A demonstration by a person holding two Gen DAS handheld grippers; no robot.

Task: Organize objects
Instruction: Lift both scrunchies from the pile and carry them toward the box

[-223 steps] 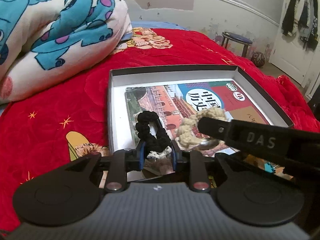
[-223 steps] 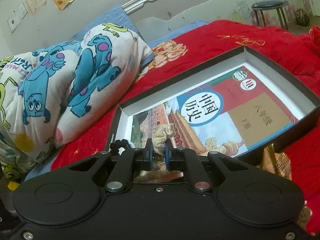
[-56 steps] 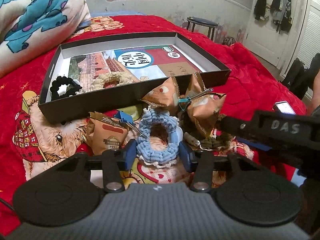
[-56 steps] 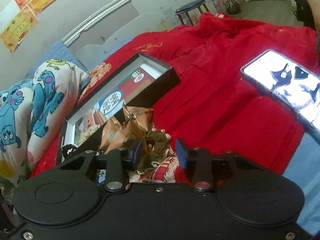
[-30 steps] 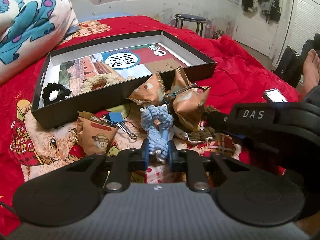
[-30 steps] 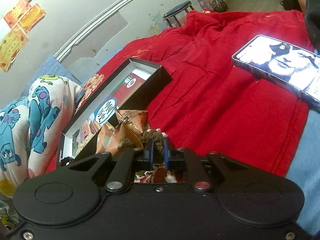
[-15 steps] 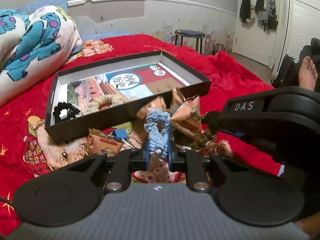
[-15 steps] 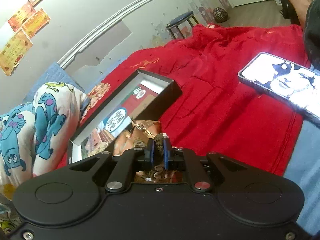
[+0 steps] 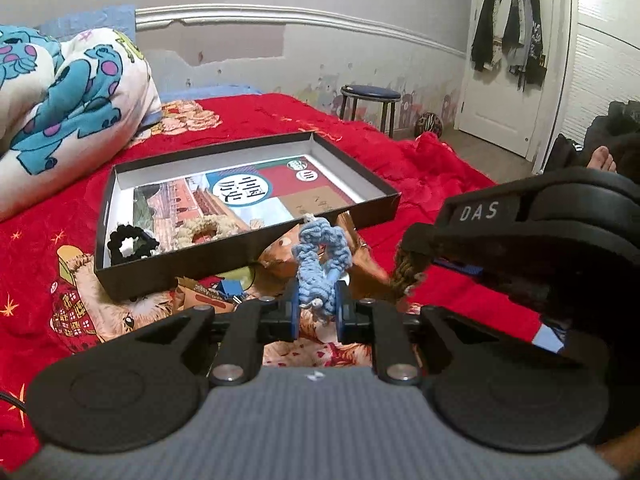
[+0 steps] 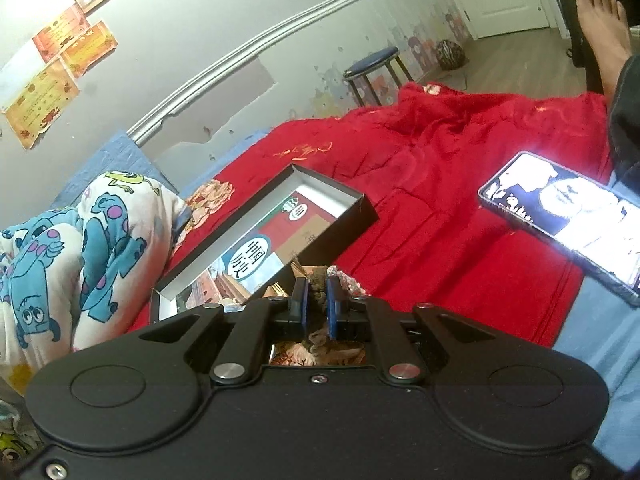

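Note:
My left gripper (image 9: 316, 300) is shut on a blue knitted scrunchie (image 9: 322, 258) and holds it up in front of the black box (image 9: 248, 248). The box holds a book (image 9: 256, 196), a black scrunchie (image 9: 128, 245) and a beige scrunchie (image 9: 206, 230). My right gripper (image 10: 316, 298) is shut on a brown knitted scrunchie (image 10: 317, 280); it also shows in the left wrist view (image 9: 405, 270), hanging from the right gripper to the right of the blue one. Snack packets (image 9: 280, 256) and a blue binder clip (image 9: 232, 290) lie on the bed below the box's near wall.
The box sits on a red blanket (image 9: 420, 164) over the bed. A rolled monster-print quilt (image 9: 60, 92) lies at the left. A lit phone (image 10: 560, 216) lies on the blanket at the right. A stool (image 9: 370, 98) and a door stand beyond the bed. A bare foot (image 10: 600, 20) shows at the right.
Both grippers closed on their scrunchies about a second ago and have since lifted them off the pile of packets, toward the box.

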